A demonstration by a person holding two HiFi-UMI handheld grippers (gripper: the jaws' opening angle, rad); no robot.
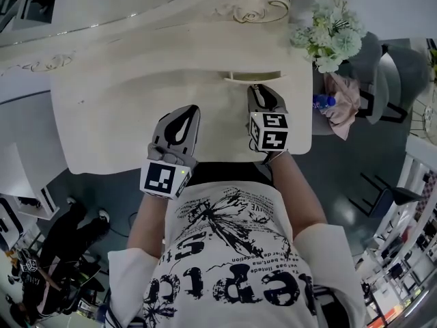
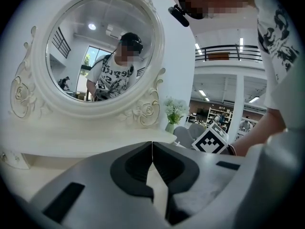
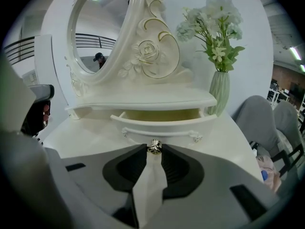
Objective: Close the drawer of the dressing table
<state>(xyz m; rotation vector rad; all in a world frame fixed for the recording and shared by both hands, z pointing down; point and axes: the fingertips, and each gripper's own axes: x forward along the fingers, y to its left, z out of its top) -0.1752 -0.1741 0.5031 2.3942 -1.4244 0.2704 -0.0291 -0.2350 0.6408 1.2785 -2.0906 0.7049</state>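
At the front of the drawer (image 3: pixel 162 123) (pulled partly out of the desk (image 3: pixel 86 132)), right hand-held gripper (image 3: pixel 154 151) closed on the knob (image 3: pixel 154 146), left hand-held gripper (image 2: pixel 152 148) left of the drawer, jaws pressed together, empty, vase (image 3: pixel 219 92) just right of the drawer, mirror (image 3: pixel 102 27) above it

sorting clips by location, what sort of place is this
Probably a furniture showroom rather than a home: an ornate white dressing table with a round mirror stands in a big open hall, with a balcony railing and display shelves behind it.
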